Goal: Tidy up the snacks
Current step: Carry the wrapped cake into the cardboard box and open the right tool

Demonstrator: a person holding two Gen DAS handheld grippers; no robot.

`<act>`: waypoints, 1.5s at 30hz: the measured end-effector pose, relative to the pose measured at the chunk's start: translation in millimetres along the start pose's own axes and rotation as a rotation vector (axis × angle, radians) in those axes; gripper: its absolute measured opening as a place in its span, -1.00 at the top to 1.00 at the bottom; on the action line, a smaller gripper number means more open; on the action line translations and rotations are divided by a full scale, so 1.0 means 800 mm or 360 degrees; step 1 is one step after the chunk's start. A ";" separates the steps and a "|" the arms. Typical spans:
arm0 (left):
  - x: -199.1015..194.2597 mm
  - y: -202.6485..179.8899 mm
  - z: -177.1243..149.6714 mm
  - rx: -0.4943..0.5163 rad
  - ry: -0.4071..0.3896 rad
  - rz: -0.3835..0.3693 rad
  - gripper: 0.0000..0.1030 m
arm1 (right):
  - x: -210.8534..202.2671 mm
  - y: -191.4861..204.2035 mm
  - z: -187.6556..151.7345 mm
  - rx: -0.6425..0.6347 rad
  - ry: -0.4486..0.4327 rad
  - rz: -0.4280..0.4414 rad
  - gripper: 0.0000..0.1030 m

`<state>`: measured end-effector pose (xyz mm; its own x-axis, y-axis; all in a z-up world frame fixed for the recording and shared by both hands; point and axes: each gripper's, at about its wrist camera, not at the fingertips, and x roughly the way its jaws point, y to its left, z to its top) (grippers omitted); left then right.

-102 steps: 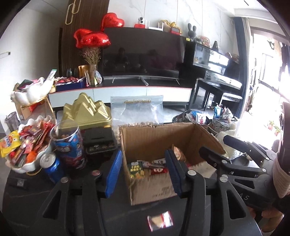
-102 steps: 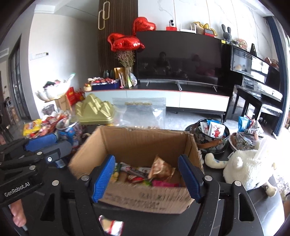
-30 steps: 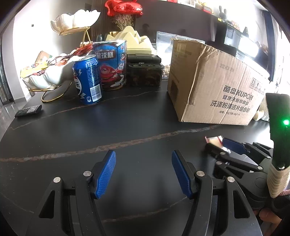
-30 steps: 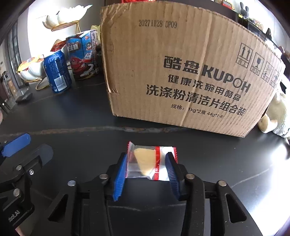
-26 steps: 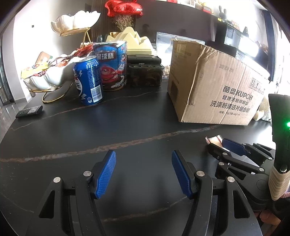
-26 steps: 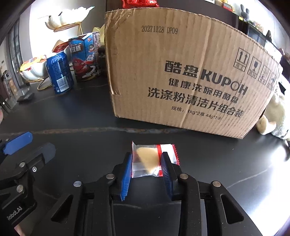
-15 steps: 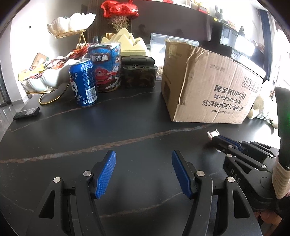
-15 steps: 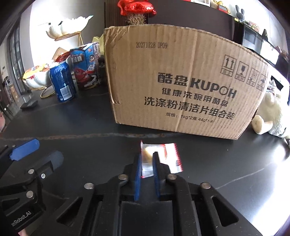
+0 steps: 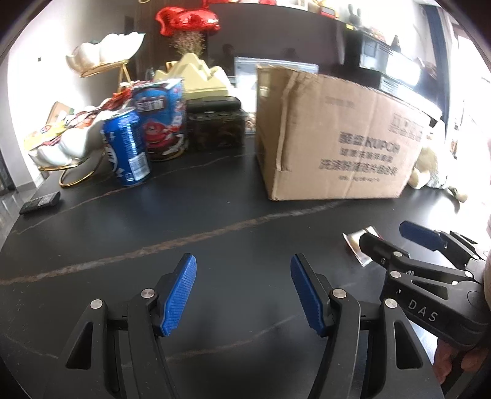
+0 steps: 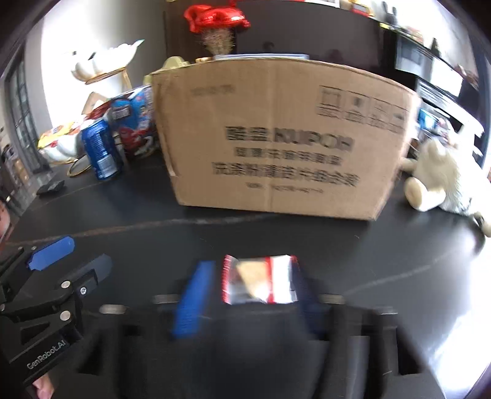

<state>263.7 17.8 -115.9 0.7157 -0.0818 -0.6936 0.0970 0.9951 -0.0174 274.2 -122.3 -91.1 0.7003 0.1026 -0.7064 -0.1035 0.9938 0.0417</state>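
A small snack packet (image 10: 259, 282), clear with red ends, is sitting low in the centre of the right wrist view, between the blue pads of the right gripper (image 10: 245, 294). In the left wrist view its corner (image 9: 357, 245) is showing at the right edge, beside that gripper's tip. Behind it a cardboard box (image 10: 276, 138) with black print is filling the middle of the frame.

Everything is resting on a black worktop (image 9: 153, 214) crossed by thin pale veins. To the upper left of the box a blue can (image 9: 125, 147), a blue snack tub (image 9: 162, 116) and a white shell-shaped dish (image 9: 67, 144) on a gold stand are standing together; a plush toy (image 10: 442, 178) is lying at the right. Red heart balloons (image 10: 214, 15) and a dark TV screen are filling the top of the frame.

Half a second ago the right gripper's pads were pinched tightly on the packet; its jaws have just been opening, and the packet is now sitting between them. The frame is too blurred to tell whether the right pad is touching it; the left pad is standing clear.

The left gripper (image 9: 242, 291) is hanging half open over bare worktop, holding nothing, as before.
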 end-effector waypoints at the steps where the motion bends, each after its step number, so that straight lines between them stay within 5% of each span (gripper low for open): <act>1: 0.002 -0.004 -0.001 0.0012 0.0009 -0.0014 -0.23 | 0.000 0.000 -0.003 -0.0001 -0.0008 -0.0009 -0.27; 6: 0.006 -0.011 -0.004 0.0020 0.0035 -0.0040 -0.23 | 0.018 0.000 -0.007 -0.0076 0.0077 0.0043 -0.45; 14: 0.015 -0.006 -0.005 -0.0008 0.0065 -0.0038 -0.23 | 0.047 0.005 -0.003 -0.0107 0.0156 0.0029 -0.45; 24: 0.018 -0.006 -0.005 -0.0005 0.0075 -0.0035 -0.23 | 0.045 0.003 -0.004 -0.0080 0.0155 0.0003 0.41; 45: -0.021 -0.015 0.006 0.0016 0.0044 -0.0036 -0.23 | -0.021 0.002 0.000 -0.0018 0.0017 0.0085 0.43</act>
<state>254.1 6.8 -100.6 0.6940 -0.1027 -0.7126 0.1201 0.9924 -0.0262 261.8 -122.6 -79.2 0.6858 0.1551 -0.7111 -0.1488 0.9863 0.0716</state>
